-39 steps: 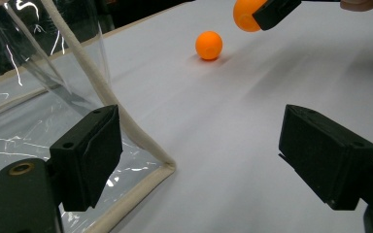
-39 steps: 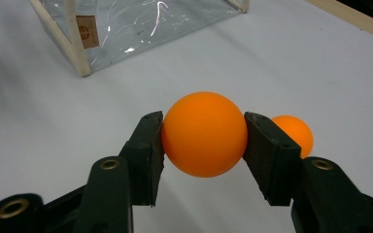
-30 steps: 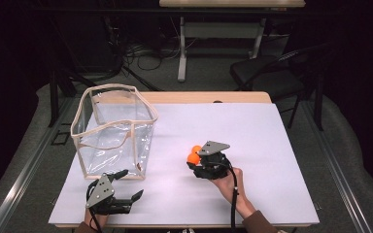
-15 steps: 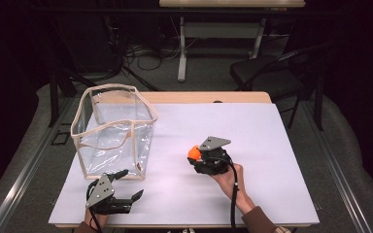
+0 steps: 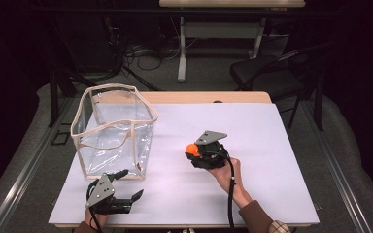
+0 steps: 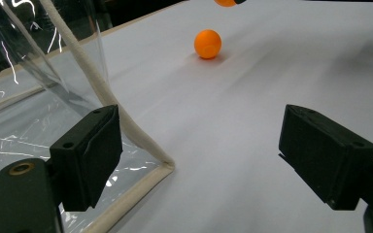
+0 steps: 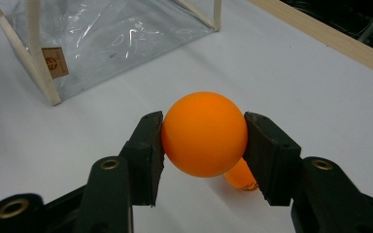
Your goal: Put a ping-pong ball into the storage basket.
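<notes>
Low over the table [image 5: 281, 145], right gripper [image 7: 204, 136] clasps an orange ball [image 7: 205, 133] — left gripper [image 6: 199, 155] agape.

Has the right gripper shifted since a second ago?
Barely: the right gripper, shut on an orange ball, has edged slightly away from the clear bag.

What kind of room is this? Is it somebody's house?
Probably a lab or workshop, not a house. A white work table stands in a dark room, cables lie tangled on the floor behind it, and a black office chair and another desk wait at the back.
</notes>
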{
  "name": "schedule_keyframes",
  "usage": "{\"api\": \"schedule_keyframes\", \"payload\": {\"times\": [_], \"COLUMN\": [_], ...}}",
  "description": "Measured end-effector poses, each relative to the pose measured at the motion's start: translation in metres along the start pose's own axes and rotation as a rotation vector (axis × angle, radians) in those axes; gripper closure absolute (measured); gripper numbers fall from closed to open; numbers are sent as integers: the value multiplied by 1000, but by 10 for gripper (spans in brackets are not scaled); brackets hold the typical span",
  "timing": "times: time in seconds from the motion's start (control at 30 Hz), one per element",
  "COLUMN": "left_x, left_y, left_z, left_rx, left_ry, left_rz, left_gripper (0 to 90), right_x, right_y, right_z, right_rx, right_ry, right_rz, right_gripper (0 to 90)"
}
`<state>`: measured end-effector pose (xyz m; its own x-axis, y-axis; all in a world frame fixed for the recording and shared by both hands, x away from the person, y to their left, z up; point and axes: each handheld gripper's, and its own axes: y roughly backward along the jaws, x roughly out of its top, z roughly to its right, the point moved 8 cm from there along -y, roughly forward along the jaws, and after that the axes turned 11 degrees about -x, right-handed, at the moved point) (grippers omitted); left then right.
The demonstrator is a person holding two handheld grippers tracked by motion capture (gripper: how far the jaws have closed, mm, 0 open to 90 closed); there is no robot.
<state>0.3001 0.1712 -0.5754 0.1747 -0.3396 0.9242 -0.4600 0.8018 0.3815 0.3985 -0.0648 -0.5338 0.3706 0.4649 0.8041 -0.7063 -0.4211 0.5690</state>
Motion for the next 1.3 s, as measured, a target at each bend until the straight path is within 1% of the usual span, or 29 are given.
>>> {"api": "schedule_keyframes", "payload": {"times": [0.3,0.4,0.77,0.97,1.0,1.07,1.1,1.3], "left_x": [0,0,0,0,0,0,0,0], "left_y": [0,0,0,0,0,0,1,0], "left_z": [0,0,0,0,0,0,0,-1], "left_rx": [3,2,3,5,5,5,5,2], "left_ry": [-1,-3,-4,-4,-4,-4,-5,-1], "left_rz": [-1,-1,-1,0,0,0,1,5], "left_gripper": [159,159,159,159,159,159,159,159], "right_x": [11,13,25,32,33,34,35,39], "right_y": [0,-1,-1,-1,-1,-1,-2,-3], "right_z": [4,5,9,11,12,12,12,13], "right_rx": [-8,-10,-22,-27,-29,-28,-29,-30], "right_ry": [10,7,26,23,31,25,33,38], "right_rz": [3,-2,5,11,10,10,10,7], "right_gripper": [508,508,508,508,508,508,508,508]}}
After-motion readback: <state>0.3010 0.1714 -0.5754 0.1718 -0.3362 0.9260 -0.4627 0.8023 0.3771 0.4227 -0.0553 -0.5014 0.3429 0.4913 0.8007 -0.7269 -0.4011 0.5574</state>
